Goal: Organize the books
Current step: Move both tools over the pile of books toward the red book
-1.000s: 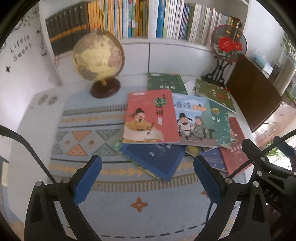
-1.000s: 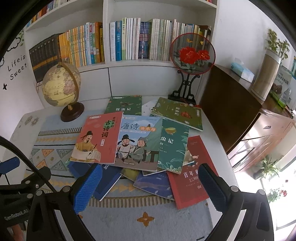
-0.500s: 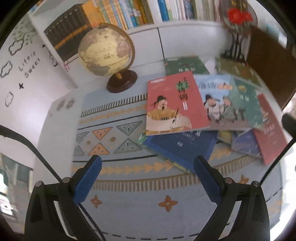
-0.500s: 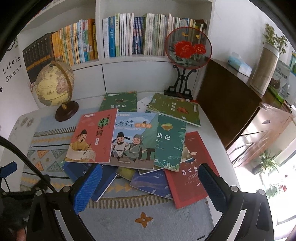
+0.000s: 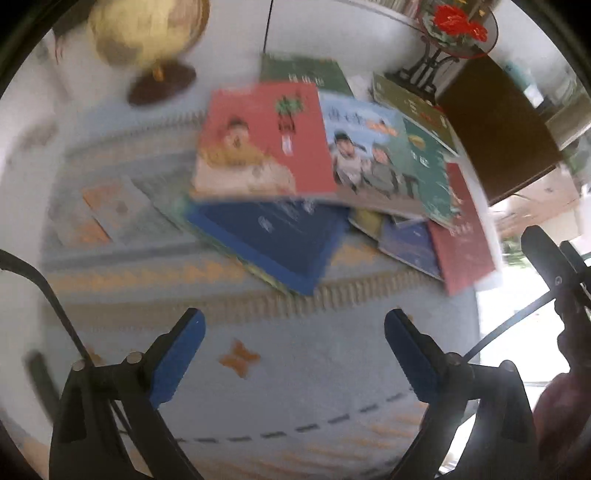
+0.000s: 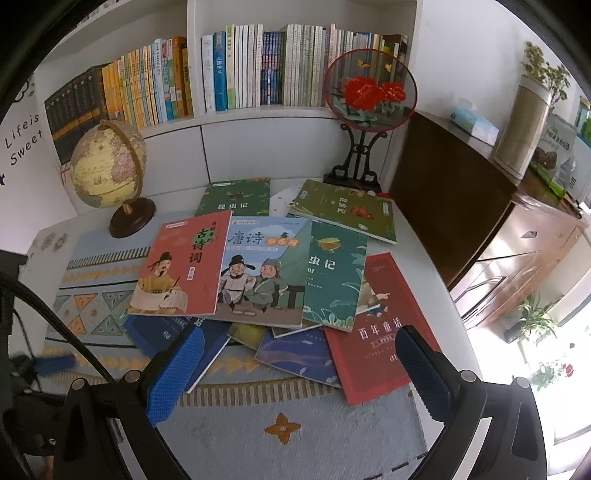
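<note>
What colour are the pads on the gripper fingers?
Blue, with a fine grid texture on the fingers; the right wrist view shows it best.

Left wrist view smeared: my globe (image 5: 146,33) cut off at top, red book (image 5: 258,144) title unreadable | right wrist view: navy book (image 6: 173,332) half hidden under red book, blue book (image 6: 295,354) mostly buried, shelf spines (image 6: 258,66) too small.

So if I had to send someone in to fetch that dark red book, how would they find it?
Start at the globe on the table's far left, then cross the scattered pile of books to its near right corner. The dark red book lies there on the patterned mat, its top tucked under a green leafy book. It is the only plain deep-red cover; the other red book shows a seated scholar.
</note>
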Demonstrator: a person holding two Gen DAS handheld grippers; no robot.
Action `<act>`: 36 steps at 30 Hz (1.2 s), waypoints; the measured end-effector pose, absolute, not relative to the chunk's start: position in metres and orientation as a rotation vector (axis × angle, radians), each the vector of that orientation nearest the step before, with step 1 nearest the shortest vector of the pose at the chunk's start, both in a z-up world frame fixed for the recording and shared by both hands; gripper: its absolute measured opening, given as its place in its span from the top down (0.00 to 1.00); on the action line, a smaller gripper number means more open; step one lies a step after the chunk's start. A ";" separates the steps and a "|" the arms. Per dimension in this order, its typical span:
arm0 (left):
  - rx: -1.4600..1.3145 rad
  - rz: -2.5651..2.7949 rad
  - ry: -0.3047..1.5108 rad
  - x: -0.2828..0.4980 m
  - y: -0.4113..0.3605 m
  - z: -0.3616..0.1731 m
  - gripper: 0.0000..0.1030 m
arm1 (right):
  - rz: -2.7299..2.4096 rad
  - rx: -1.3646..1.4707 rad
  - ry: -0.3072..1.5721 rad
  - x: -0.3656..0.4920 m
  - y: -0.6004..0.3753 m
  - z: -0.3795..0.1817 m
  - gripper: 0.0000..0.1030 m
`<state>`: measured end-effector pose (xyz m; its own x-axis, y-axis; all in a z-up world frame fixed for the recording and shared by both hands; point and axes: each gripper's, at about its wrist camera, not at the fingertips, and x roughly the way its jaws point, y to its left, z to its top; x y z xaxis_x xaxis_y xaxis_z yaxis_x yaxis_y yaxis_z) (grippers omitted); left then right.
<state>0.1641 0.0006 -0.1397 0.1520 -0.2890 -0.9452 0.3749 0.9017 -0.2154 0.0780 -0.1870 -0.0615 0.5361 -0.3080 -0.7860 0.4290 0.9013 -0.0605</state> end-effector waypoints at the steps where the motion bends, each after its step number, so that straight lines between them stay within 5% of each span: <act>1: 0.092 -0.454 1.340 0.161 0.001 -0.145 0.08 | -0.439 0.147 0.907 0.076 -0.186 -0.062 0.00; 10: 0.124 -0.336 1.072 0.136 0.021 -0.087 0.08 | -0.409 0.123 0.894 0.062 -0.173 -0.059 0.00; 36: 0.186 -0.288 0.867 0.032 -0.001 -0.048 0.07 | -0.350 0.126 0.784 -0.046 -0.164 -0.027 0.00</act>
